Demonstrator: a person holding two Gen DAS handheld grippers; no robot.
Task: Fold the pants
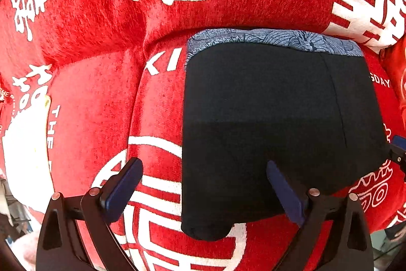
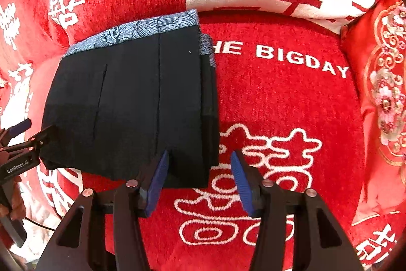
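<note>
The dark navy pants [image 1: 276, 123] lie folded into a compact rectangle on the red cover, with a blue patterned lining strip [image 1: 274, 38] along the far edge. They also show in the right wrist view [image 2: 132, 106]. My left gripper [image 1: 203, 192] is open, its fingers straddling the near left corner of the pants. My right gripper [image 2: 199, 182] is open over the near right corner of the pants, holding nothing. The left gripper also shows in the right wrist view [image 2: 28, 136] at the pants' left edge.
A red cover with white lettering [image 2: 291, 93] covers the seat. A red backrest [image 1: 101, 4] rises behind. A red embroidered cushion [image 2: 383, 98] lies at the right. A hand [image 2: 12, 202] holds the left gripper's handle.
</note>
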